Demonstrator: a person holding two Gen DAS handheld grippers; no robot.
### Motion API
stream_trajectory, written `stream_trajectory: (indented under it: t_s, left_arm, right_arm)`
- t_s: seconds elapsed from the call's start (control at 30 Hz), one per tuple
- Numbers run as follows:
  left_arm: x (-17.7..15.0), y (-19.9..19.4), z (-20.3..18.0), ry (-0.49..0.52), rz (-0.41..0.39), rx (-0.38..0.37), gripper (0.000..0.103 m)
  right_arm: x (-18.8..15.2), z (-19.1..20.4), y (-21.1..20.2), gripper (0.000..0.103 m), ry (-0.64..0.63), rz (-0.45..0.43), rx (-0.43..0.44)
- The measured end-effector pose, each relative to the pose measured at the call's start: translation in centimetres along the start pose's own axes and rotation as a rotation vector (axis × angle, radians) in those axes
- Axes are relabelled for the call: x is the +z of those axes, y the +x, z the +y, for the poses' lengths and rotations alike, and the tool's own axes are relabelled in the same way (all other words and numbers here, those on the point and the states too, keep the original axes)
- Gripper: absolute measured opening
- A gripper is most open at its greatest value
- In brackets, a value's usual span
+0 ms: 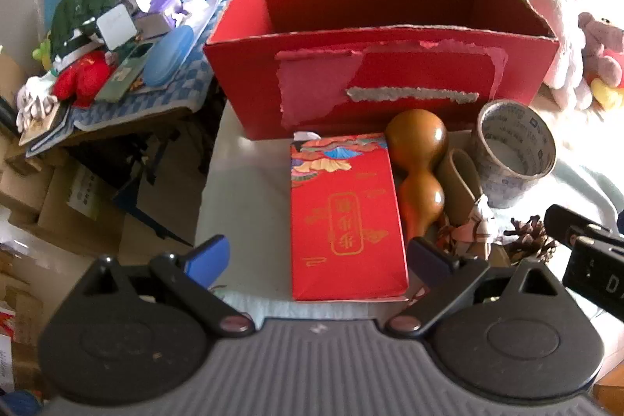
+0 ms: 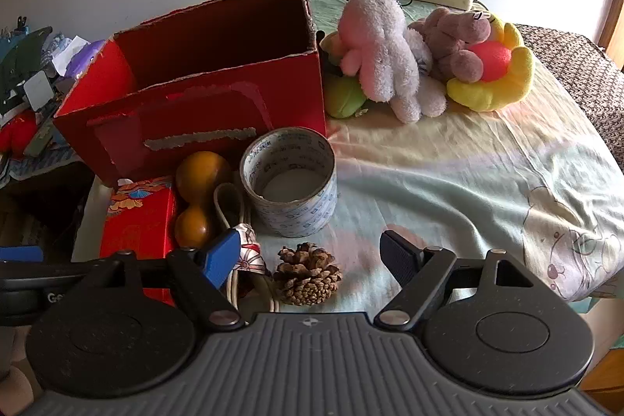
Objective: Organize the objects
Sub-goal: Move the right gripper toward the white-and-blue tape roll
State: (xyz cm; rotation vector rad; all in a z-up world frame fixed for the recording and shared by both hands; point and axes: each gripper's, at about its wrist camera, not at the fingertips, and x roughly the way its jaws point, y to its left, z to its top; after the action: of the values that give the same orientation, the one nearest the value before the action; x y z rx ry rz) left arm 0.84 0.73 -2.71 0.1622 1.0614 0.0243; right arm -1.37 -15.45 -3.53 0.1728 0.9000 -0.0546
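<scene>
up front, red box [image 1: 374,38] open-topped, interior bare, red packet [image 1: 347,217] just before it

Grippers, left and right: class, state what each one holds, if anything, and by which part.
Nothing is held. The left gripper is open over the red packet box; the right gripper is open around the pine cone, not touching it.

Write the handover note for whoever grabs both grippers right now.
Left gripper: open, empty, fingers either side of the red packet box.
Right gripper: open, empty, pine cone between its fingers, not gripped.
Red cardboard box: upright at the back; no contents visible, floor partly hidden.
In front of it, left to right: red packet box, wooden gourd, tape roll. A patterned fabric piece lies beside the pine cone.
Plush toys sit right of the box.
Done: apparently nothing packed. Left: every item.
</scene>
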Motion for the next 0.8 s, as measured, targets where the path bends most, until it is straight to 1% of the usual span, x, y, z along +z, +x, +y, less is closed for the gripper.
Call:
stream_trajectory:
  t_s: [0.2, 0.4, 0.67, 0.8]
  left_arm:
    - [0.0, 0.3, -0.7, 0.018, 0.023, -0.009, 0.098]
    - [-0.1, 0.3, -1.6, 0.040, 0.022, -0.004, 0.098]
    - [-0.1, 0.3, -1.8, 0.045, 0.031, 0.003, 0.098]
    - [-0.2, 0.4, -1.8, 0.042, 0.035, 0.011, 0.098]
  right_arm:
    - [0.0, -0.4, 0.2, 0.081, 0.002, 0.016, 0.000]
    - [0.0, -1.0, 0.4, 0.081, 0.013, 0.024, 0.004]
    - [-0.1, -1.1, 0.4, 0.081, 0.005, 0.032, 0.026]
    - [-0.2, -1.2, 0.5, 0.081, 0.004, 0.032, 0.022]
